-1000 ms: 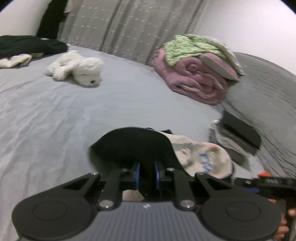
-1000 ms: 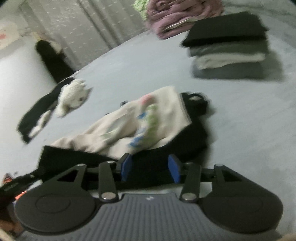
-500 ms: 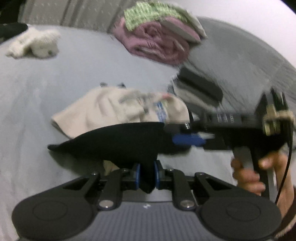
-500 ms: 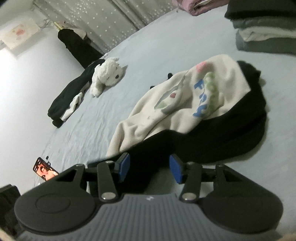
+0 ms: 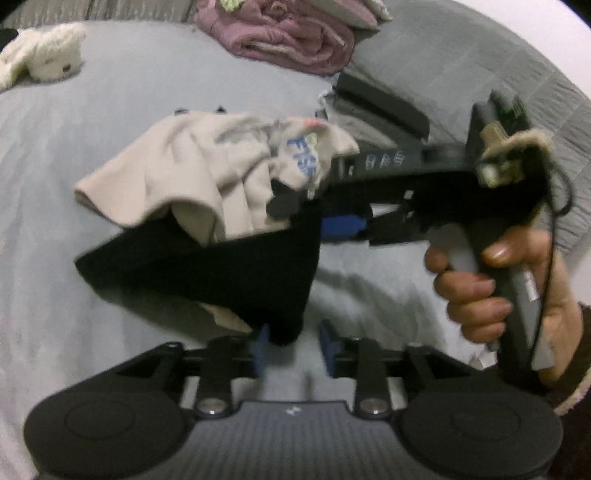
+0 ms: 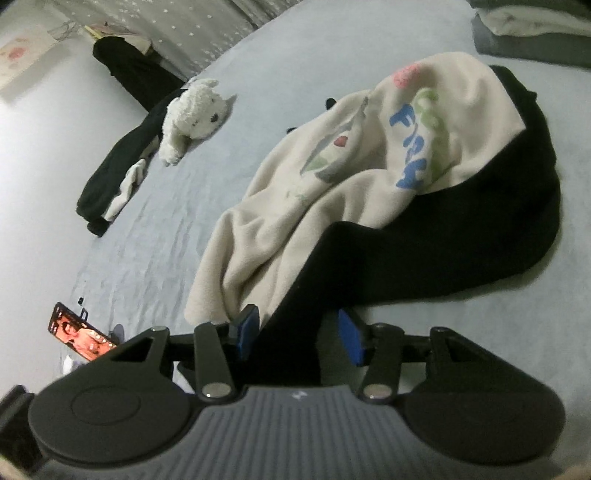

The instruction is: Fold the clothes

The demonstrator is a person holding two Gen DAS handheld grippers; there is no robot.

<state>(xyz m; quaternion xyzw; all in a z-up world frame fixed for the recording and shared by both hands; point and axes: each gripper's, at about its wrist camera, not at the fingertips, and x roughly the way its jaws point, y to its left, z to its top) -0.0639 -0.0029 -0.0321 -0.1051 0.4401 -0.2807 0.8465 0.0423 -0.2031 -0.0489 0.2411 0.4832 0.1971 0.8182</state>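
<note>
A black garment (image 5: 229, 266) lies on the grey bed under a cream sweatshirt (image 5: 207, 166) with a coloured print. My left gripper (image 5: 291, 347) is open, and a corner of the black garment hangs between its blue pads. My right gripper (image 6: 299, 332) is open around a raised fold of the same black garment (image 6: 424, 243). The cream sweatshirt (image 6: 354, 155) lies over it. In the left wrist view the right gripper (image 5: 343, 225) reaches in from the right, held by a hand.
A stack of folded clothes (image 5: 373, 107) sits behind the pile, also at the top right of the right wrist view (image 6: 535, 33). Rolled pink blankets (image 5: 288, 33), a white plush toy (image 6: 195, 114), a dark garment (image 6: 110, 170) and a phone (image 6: 79, 336) lie on the bed.
My left gripper has opened; it was shut on the black garment's corner. The right gripper has come closer to the black fold. The cream sweatshirt is bunched higher.
</note>
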